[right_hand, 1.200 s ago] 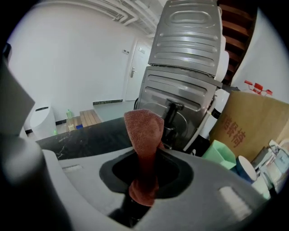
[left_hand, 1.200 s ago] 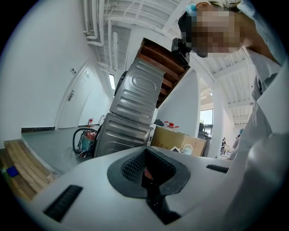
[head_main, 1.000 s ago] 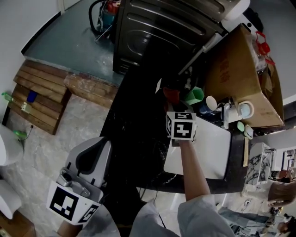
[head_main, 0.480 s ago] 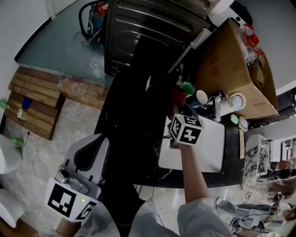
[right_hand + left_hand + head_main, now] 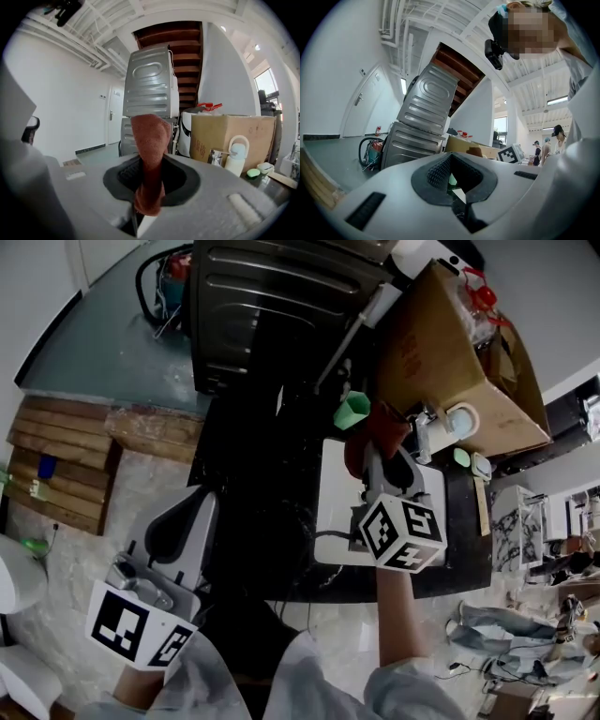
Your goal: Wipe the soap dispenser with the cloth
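right gripper (image 5: 149, 183) (its own view) clamps the cloth (image 5: 150, 140) — soap dispenser (image 5: 236, 160) apart.

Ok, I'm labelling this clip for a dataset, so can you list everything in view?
Reddish-brown cloth: one, clamped in the right claw.
White pump soap dispenser: one, on the counter before the box.
Brown cardboard box: one, at the counter's far right.
Green plastic cup: one, beyond the board.
Small pale green object: one, right of the dispenser.
White rectangular board: one, on the counter.
Dark counter: one, centre.
Grey ribbed metal appliance: one, behind the counter.
Brown wooden pallet: one, on the floor at left.
Left claw: white, shut, empty, low left.
Right claw: white, above the board.
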Demonstrator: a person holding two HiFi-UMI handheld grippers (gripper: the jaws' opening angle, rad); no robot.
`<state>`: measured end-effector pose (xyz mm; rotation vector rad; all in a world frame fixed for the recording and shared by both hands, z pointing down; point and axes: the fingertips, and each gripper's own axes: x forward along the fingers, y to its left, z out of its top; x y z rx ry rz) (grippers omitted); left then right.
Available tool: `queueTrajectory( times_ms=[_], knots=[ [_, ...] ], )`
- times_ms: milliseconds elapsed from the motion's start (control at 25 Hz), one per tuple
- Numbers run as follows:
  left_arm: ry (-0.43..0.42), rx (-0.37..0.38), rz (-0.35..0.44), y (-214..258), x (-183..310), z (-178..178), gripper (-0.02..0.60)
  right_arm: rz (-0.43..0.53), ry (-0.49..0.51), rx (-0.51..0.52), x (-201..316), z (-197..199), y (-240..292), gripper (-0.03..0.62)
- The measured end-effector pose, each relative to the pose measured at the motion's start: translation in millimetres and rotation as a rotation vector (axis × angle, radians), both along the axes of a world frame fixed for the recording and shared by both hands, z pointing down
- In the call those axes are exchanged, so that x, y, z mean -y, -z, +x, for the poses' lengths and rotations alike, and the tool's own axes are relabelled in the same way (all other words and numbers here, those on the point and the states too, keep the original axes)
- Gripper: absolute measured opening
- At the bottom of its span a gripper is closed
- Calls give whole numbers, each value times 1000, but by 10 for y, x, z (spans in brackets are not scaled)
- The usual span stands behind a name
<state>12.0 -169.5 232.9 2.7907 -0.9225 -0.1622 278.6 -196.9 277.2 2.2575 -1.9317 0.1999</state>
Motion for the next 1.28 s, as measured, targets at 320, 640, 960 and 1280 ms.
queueTrajectory(
  times_ms=[320, 640, 960, 1280],
  knots=[
    [-60, -5, 1, -56, -12, 54, 3, 111, -75, 51, -709, -211, 311, 77],
    [-106, 2, 0, -130, -116, -63, 3, 156, -174, 117, -1224, -477, 293, 77],
    [-111, 4, -14, -158, -250, -131, 3, 170, -200, 131, -1486, -546, 364, 77],
    [-82, 9, -20, -149, -600, -21, 3, 150, -146, 87, -1754, -553, 360, 77]
  ],
)
